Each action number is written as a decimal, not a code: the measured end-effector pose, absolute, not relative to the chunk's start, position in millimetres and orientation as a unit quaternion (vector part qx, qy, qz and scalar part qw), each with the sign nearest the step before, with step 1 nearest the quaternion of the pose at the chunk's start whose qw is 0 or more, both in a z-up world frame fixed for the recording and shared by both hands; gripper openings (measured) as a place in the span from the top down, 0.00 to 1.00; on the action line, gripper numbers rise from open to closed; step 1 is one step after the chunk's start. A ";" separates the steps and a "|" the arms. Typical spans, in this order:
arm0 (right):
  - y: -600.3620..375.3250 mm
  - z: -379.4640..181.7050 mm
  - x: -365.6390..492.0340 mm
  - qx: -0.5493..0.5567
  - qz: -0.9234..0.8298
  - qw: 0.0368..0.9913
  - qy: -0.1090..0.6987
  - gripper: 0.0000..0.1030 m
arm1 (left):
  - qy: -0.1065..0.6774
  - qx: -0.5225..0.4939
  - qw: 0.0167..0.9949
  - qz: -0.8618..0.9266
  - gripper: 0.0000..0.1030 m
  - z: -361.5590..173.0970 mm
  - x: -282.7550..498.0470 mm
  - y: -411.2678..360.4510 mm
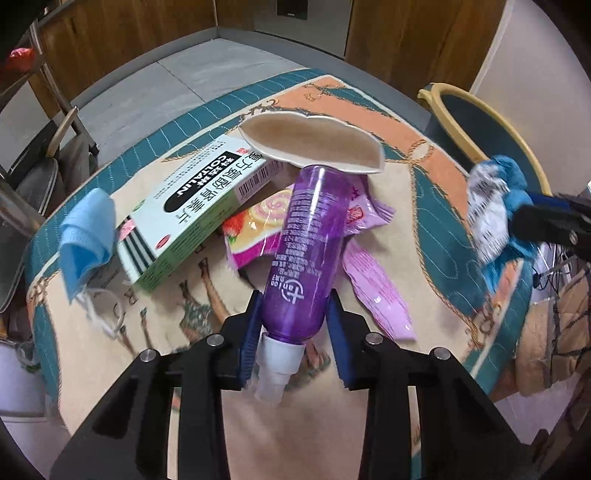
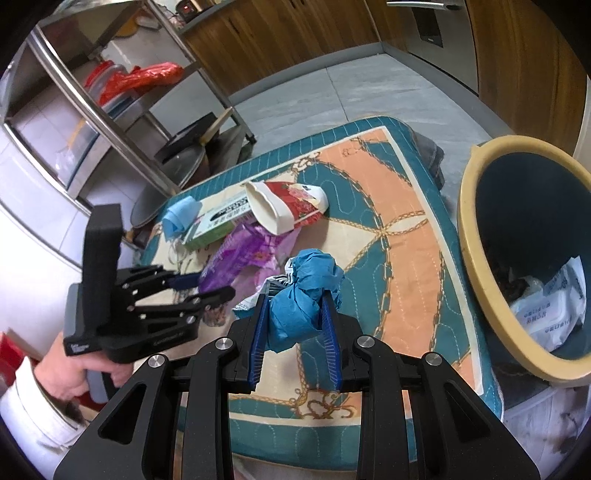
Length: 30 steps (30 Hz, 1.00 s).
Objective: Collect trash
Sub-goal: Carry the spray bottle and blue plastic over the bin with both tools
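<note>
From the left wrist, the left gripper (image 1: pixel 293 314) pinches the purple spray bottle (image 1: pixel 303 243), stiff, slick and light, near its neck above the table's litter, while from the right wrist the right gripper (image 2: pixel 295 314) squeezes soft, crushable blue crumpled paper (image 2: pixel 306 295) beside the bin (image 2: pixel 476 288).

Both wrist views look down, close – sharing the patterned table (image 1: pixel 424 155) (image 2: pixel 406 236).

Left gripper (image 1: pixel 293 321) and right gripper (image 2: pixel 295 314) both clamped on loads.

Grey tiled floor (image 2: pixel 369 92), wooden cabinets (image 2: pixel 295 26) (steel rack (image 2: pixel 110 122) left).
</note>
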State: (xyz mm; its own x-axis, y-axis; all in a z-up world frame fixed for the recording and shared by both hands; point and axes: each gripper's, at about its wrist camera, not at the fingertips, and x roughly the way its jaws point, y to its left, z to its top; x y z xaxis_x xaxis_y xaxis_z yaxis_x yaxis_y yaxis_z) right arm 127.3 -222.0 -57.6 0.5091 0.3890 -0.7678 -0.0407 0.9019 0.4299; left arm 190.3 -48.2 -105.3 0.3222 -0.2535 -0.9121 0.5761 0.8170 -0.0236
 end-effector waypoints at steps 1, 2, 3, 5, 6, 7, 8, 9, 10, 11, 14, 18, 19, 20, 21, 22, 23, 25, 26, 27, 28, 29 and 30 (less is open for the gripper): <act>-222.0 -56.2 127.2 0.183 0.129 0.850 0.477 0.71 | 0.520 0.156 0.799 -0.260 0.67 -102.7 188.1 -46.7; -222.3 -55.2 127.3 0.184 0.130 0.850 0.476 0.71 | 0.518 0.156 0.801 -0.258 0.67 -97.6 184.3 -44.9; -222.5 -53.8 126.6 0.186 0.133 0.851 0.473 0.71 | 0.517 0.155 0.802 -0.256 0.68 -94.6 182.3 -43.3; -222.1 -51.7 125.7 0.186 0.136 0.852 0.471 0.71 | 0.516 0.148 0.805 -0.252 0.68 -85.4 177.3 -39.4; -222.3 -50.4 125.4 0.187 0.138 0.852 0.469 0.71 | 0.516 0.145 0.806 -0.250 0.68 -81.6 175.1 -37.5; -222.6 -49.2 124.9 0.188 0.139 0.853 0.467 0.71 | 0.516 0.139 0.808 -0.248 0.68 -77.3 172.7 -35.4; -223.2 -48.3 124.4 0.189 0.140 0.853 0.466 0.71 | 0.515 0.127 0.811 -0.247 0.68 -71.2 170.3 -32.2; -223.9 -47.3 124.3 0.190 0.141 0.853 0.465 0.71 | 0.514 0.117 0.813 -0.248 0.69 -66.2 169.0 -29.9; -225.0 -46.5 124.3 0.191 0.142 0.854 0.463 0.71 | 0.512 0.111 0.815 -0.248 0.69 -62.9 168.2 -29.5; -226.2 -45.5 123.9 0.193 0.142 0.854 0.462 0.71 | 0.508 0.101 0.818 -0.251 0.69 -56.1 165.9 -27.6; -229.4 -43.8 122.3 0.195 0.141 0.855 0.459 0.71 | 0.501 0.089 0.823 -0.255 0.69 -45.8 161.8 -28.6; -235.4 -44.0 120.2 0.198 0.137 0.856 0.457 0.71 | 0.494 0.083 0.826 -0.259 0.69 -39.4 160.4 -33.0; -236.5 -44.0 119.9 0.199 0.136 0.856 0.456 0.71 | 0.492 0.081 0.827 -0.259 0.70 -39.1 160.9 -34.3; -238.7 -43.9 119.5 0.201 0.134 0.857 0.455 0.71 | 0.491 0.078 0.827 -0.261 0.70 -39.3 161.9 -36.6; -239.7 -43.5 119.2 0.202 0.132 0.857 0.454 0.71 | 0.490 0.074 0.828 -0.264 0.70 -38.4 162.2 -38.3; -241.6 -43.2 118.9 0.203 0.131 0.858 0.453 0.71 | 0.488 0.071 0.828 -0.267 0.70 -36.9 162.3 -40.3; -244.2 -42.5 118.4 0.204 0.129 0.859 0.452 0.71 | 0.486 0.070 0.828 -0.270 0.70 -35.0 161.8 -42.5; -249.7 -40.8 117.5 0.207 0.125 0.861 0.448 0.71 | 0.480 0.070 0.829 -0.278 0.70 -31.4 161.4 -49.4; -252.4 -39.8 116.9 0.208 0.123 0.862 0.446 0.71 | 0.478 0.071 0.829 -0.282 0.70 -29.7 161.6 -52.9; -255.5 -39.2 115.8 0.209 0.121 0.863 0.444 0.71 | 0.475 0.073 0.829 -0.287 0.70 -27.2 161.0 -58.5; -258.5 -38.2 115.0 0.210 0.118 0.864 0.442 0.71 | 0.472 0.073 0.829 -0.291 0.70 -25.5 160.9 -62.3; -261.7 -37.2 114.2 0.210 0.115 0.866 0.440 0.71 | 0.469 0.074 0.828 -0.297 0.70 -22.9 160.6 -68.8; -266.5 -35.6 112.8 0.211 0.111 0.868 0.436 0.71 | 0.467 0.075 0.828 -0.301 0.70 -21.1 160.5 -73.2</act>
